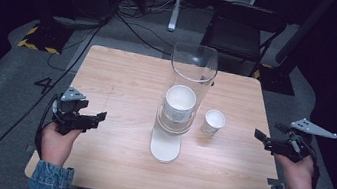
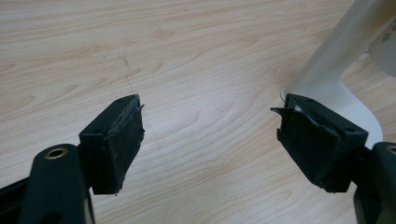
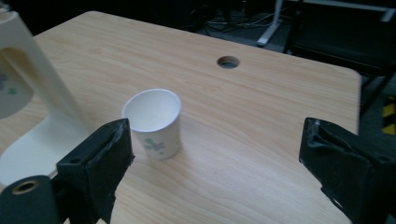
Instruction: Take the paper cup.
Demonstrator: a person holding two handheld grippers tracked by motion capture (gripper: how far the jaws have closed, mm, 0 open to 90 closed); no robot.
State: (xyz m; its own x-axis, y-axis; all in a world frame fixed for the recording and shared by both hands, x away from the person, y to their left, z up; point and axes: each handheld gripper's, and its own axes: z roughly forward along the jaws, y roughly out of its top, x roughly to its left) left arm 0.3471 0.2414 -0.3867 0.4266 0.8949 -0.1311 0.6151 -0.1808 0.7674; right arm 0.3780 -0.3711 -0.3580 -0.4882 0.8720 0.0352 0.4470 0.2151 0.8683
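Paper cup (image 3: pixel 154 122): I see it upright on the counter (image 1: pixel 123 77), just right of the cup dispenser (image 1: pixel 183 102), apart from both grippers.
Weight: I judge it very light; a careless nudge would tip or slide it.
Wall: thin paper, soft; a hard squeeze would likely crease it.
Where I'd grip: across the wall just under the rolled rim, where it is stiffest, jaws on opposite sides.
Right gripper (image 3: pixel 215 154): jaws spread, nothing between them, cup ahead of the left jaw.
Left gripper (image 2: pixel 210 135): jaws spread wide over bare wood, empty, beside the dispenser's foot.
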